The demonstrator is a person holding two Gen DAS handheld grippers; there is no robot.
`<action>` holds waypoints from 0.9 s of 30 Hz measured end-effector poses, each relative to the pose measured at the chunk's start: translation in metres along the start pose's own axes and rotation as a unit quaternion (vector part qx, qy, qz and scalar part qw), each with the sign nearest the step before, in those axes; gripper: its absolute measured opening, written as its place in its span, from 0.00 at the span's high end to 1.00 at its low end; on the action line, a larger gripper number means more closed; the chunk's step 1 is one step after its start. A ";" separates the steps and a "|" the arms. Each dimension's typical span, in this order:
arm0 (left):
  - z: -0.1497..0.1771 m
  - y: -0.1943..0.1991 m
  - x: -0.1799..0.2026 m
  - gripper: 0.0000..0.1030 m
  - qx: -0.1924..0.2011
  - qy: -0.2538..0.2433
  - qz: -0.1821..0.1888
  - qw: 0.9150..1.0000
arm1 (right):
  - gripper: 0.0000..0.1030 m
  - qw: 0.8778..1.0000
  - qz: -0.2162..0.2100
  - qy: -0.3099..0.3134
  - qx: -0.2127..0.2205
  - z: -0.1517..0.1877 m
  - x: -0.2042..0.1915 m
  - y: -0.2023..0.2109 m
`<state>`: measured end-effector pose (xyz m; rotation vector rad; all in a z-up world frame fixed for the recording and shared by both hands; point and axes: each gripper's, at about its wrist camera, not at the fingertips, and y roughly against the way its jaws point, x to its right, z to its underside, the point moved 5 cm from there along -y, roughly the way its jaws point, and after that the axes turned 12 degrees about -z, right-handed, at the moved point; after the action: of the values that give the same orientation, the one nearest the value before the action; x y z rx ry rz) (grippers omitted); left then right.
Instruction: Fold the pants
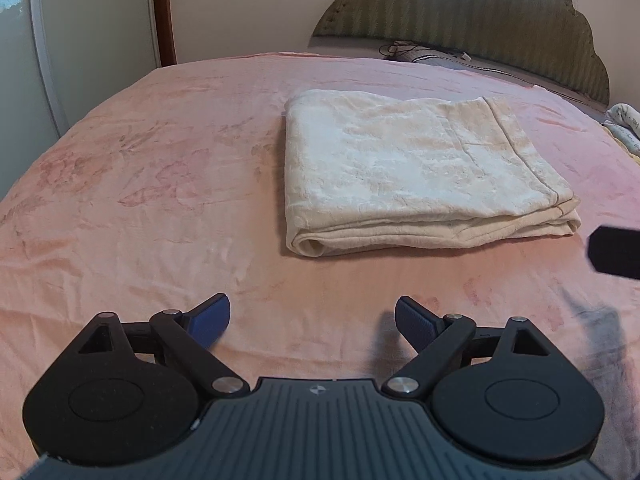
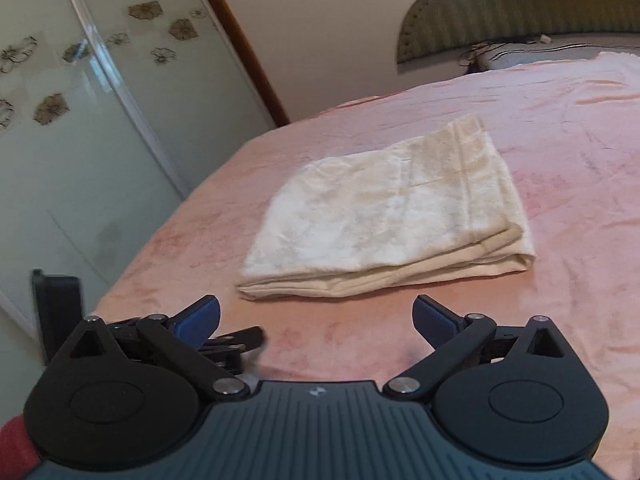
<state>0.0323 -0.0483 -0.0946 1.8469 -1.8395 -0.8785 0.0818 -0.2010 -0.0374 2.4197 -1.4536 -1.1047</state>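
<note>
The cream pants [image 1: 416,168] lie folded into a flat rectangle on the pink bed cover [image 1: 140,200], with the stacked fold edges facing me. They also show in the right wrist view [image 2: 392,208]. My left gripper [image 1: 312,320] is open and empty, hovering over the cover short of the pants' near edge. My right gripper [image 2: 316,320] is open and empty, also short of the near edge. Part of the left gripper [image 2: 60,312] shows at the left of the right wrist view, and a black piece of the right gripper [image 1: 616,252] shows at the right edge of the left wrist view.
A green padded headboard [image 1: 480,12] stands at the far end, with a pillow and cables [image 1: 424,54] below it. A frosted glass door with flower prints [image 2: 80,120] stands left of the bed. Printed fabric [image 1: 628,120] lies at the right edge.
</note>
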 end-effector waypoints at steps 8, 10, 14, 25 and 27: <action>0.006 -0.007 0.012 0.04 0.032 -0.023 -0.022 0.999 | 0.00 0.983 0.170 0.065 -0.021 0.029 0.045 -0.036; 0.006 -0.009 0.012 0.02 0.033 -0.019 -0.022 0.999 | 0.00 0.983 0.169 0.062 -0.021 0.031 0.050 -0.038; 0.009 -0.011 0.009 0.00 0.034 -0.007 -0.021 0.999 | 0.00 0.981 0.176 0.076 -0.023 0.034 0.051 -0.039; 0.011 -0.011 0.009 0.00 0.049 -0.007 -0.027 0.998 | 0.00 0.981 0.179 0.075 -0.015 0.037 0.052 -0.040; 0.012 -0.011 0.009 0.00 0.049 -0.005 -0.025 0.998 | 0.00 0.981 0.179 0.074 -0.015 0.036 0.053 -0.041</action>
<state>0.0323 -0.0543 -0.1120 1.9583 -1.8801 -0.8307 0.1030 -0.2124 -0.1095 2.0551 -1.7160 -0.8402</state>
